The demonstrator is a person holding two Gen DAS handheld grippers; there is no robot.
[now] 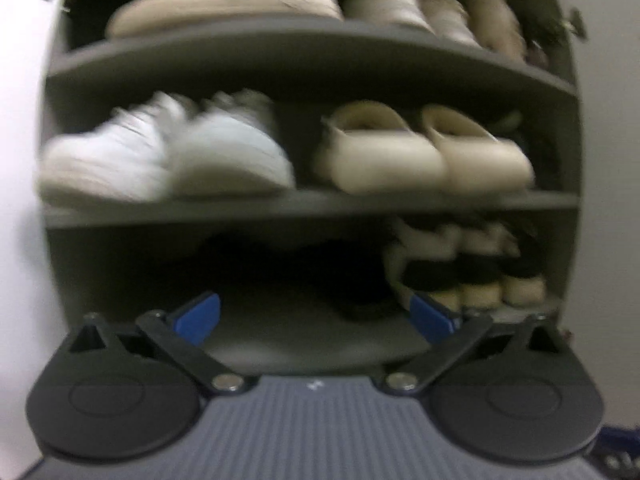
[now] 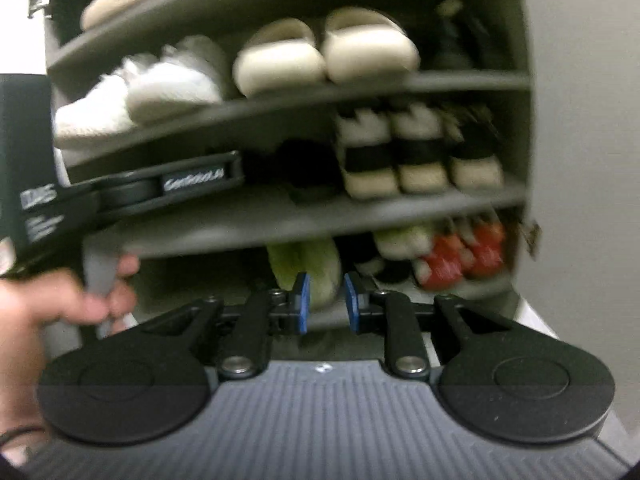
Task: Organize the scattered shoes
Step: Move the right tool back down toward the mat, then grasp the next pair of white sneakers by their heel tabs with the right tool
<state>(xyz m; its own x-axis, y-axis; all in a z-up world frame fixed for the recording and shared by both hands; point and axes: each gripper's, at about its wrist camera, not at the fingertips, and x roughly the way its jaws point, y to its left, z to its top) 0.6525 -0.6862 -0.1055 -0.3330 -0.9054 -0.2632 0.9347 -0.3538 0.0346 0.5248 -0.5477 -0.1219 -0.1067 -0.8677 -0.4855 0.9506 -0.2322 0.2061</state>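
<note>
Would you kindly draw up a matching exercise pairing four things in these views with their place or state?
Things:
1. pair of white sneakers
2. pair of cream slide sandals
3. left gripper
4. red-and-white shoes

Places or states:
A. lowest shelf in the right wrist view
B. fingers wide apart, nothing between
C. left end of their shelf
D. just right of the white pair

Pairs: 1-C, 2-D, 3-B, 4-A

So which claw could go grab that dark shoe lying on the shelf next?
Probably the left claw. It is wide open and faces the dark shoe on that shelf. The right claw is narrower and points lower, at a green shoe.
</note>
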